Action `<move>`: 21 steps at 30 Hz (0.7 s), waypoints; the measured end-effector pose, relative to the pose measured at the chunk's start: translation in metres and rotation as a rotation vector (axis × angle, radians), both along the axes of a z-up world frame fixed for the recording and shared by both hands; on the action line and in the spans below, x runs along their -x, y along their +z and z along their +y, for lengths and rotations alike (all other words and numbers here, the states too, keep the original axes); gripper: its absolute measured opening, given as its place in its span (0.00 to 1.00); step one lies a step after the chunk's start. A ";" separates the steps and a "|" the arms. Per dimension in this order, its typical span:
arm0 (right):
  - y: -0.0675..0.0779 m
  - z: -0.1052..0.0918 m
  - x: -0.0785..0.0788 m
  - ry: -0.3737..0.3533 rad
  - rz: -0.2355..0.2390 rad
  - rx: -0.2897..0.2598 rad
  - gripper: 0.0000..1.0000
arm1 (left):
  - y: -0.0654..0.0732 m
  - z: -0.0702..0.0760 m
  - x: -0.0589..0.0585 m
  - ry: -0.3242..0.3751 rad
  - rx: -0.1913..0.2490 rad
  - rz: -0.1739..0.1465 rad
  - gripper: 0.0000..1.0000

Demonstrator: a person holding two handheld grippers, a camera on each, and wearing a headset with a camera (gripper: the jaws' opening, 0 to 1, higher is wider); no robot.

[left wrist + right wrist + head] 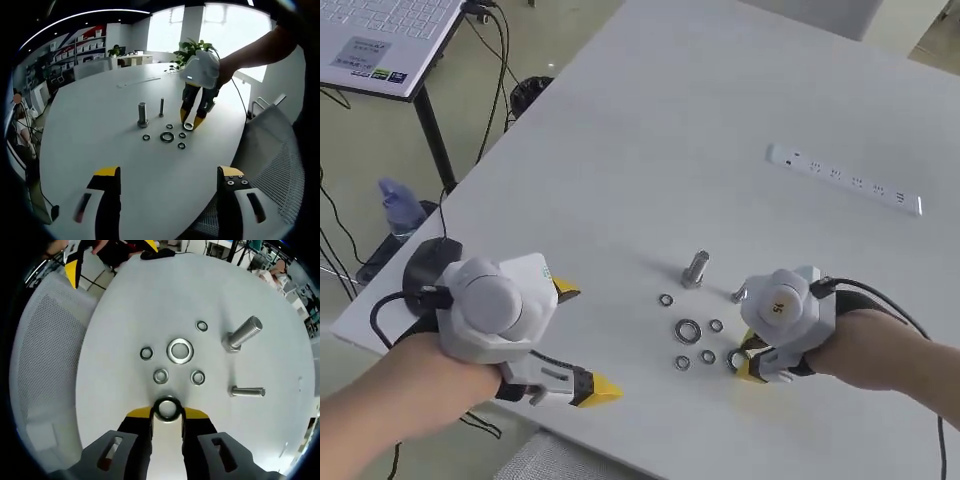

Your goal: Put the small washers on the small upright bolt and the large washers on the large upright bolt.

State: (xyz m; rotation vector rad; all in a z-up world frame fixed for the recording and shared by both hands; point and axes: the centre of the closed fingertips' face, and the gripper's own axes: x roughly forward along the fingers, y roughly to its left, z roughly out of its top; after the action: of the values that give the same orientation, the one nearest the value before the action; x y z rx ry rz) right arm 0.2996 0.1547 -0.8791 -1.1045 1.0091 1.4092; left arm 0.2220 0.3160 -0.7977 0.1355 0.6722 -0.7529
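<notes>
**Large washer (167, 409) pinched by the right gripper (167, 412)**

The yellow tips of the right gripper are pressed against the two sides of this washer, very low over the white table (650, 150). I cannot tell if the washer is lifted or touches the surface.

Just in front of the tips, a second large washer (180, 350) lies flat on the table. Four small washers (160, 375) lie around it, all apart from each other. Behind them the large bolt (242, 334) stands upright on its head. The small bolt (247, 391) stands upright near it, on the side of the right gripper.

The left gripper (585, 340) is held over the near edge of the table, well apart from the washers, and its jaws are spread wide. From its own view the right gripper is seen pointing down at the table beside the washers.

A white power strip (842, 180) lies at the far side of the table.
</notes>
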 end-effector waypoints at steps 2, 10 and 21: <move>0.000 -0.001 -0.001 -0.010 -0.004 0.005 0.21 | 0.000 0.000 0.001 -0.001 -0.005 0.003 0.77; 0.004 -0.004 0.000 -0.026 0.009 0.019 0.21 | 0.003 0.003 0.000 -0.009 -0.013 -0.008 0.77; 0.029 -0.009 -0.003 -0.032 0.005 0.028 0.21 | 0.000 0.007 0.001 -0.015 -0.023 0.004 0.79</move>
State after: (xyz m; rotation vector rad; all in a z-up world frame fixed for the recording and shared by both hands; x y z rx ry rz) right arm 0.3028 0.1454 -0.8502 -1.1008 1.0484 1.3768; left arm 0.2209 0.3230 -0.7979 0.1606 0.6844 -0.7598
